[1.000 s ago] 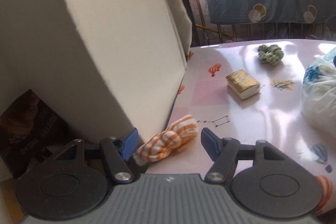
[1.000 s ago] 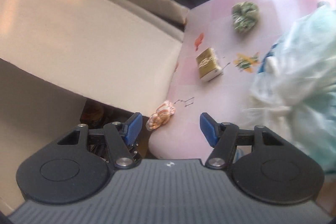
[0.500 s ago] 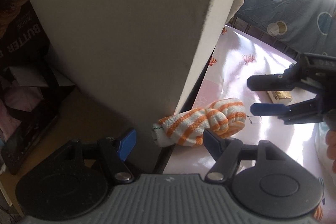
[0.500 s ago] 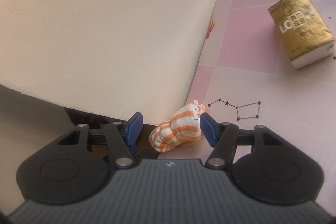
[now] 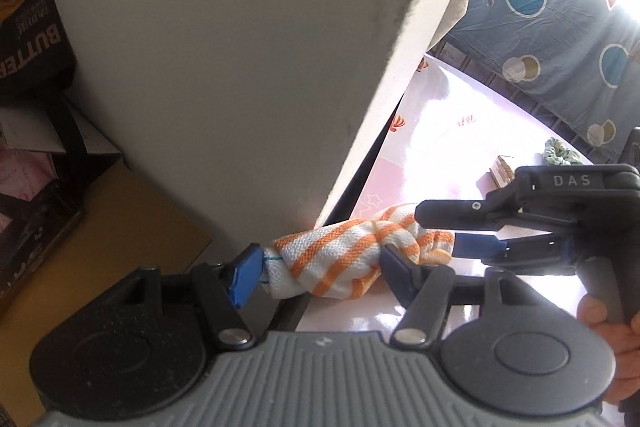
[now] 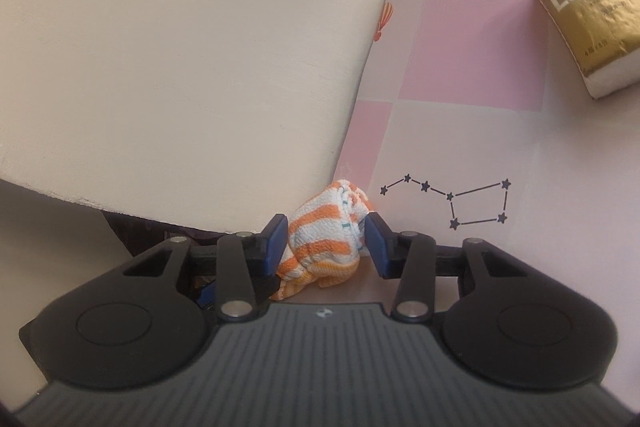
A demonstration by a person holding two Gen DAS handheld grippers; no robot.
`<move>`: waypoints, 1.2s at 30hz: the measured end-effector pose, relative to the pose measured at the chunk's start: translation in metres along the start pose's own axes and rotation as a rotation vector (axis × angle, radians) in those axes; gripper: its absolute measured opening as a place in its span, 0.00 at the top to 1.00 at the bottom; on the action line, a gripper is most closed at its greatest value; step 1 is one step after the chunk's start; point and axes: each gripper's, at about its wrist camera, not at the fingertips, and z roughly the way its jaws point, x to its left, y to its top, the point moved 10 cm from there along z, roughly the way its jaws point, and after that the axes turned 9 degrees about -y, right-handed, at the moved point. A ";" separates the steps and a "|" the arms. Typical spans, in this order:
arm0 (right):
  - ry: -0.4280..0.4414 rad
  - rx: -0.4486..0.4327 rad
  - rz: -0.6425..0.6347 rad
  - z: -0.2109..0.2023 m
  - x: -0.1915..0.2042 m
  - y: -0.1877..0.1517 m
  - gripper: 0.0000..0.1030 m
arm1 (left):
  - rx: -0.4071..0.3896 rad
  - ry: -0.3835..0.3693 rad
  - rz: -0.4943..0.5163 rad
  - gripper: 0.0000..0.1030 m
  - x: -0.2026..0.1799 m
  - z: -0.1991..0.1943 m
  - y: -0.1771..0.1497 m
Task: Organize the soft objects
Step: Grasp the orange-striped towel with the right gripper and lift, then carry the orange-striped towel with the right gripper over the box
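Observation:
A knotted orange-and-white striped cloth (image 5: 340, 255) lies at the pink table's left edge, against a big white foam block (image 5: 240, 67). My left gripper (image 5: 316, 267) has its blue pads on either side of the cloth's overhanging end, touching it. My right gripper (image 6: 326, 243) is closed in on the cloth's other end (image 6: 324, 231), pads pressing both sides. The right gripper also shows in the left wrist view (image 5: 472, 231), reaching in from the right.
A gold tissue pack (image 6: 584, 11) lies on the pink table (image 6: 480, 131), farther in. A green scrunchie (image 5: 562, 153) sits near the table's far edge. Dark boxes (image 5: 28, 27) and a brown surface (image 5: 100, 227) lie below left of the table.
Both grippers have moved in onto the striped cloth. The right gripper's jaws have narrowed from wide open to pressing the cloth; the left's now touch its other end.

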 end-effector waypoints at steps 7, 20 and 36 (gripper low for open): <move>0.021 0.017 0.023 -0.031 0.003 -0.020 0.61 | -0.056 -0.012 0.050 0.36 -0.027 -0.032 0.007; 0.070 -0.159 0.117 -0.178 -0.015 -0.071 0.61 | -0.138 -0.150 0.237 0.36 -0.140 -0.106 -0.007; 0.078 -0.673 0.380 -0.414 -0.132 -0.179 0.61 | -0.131 -0.487 0.630 0.34 -0.386 -0.129 -0.065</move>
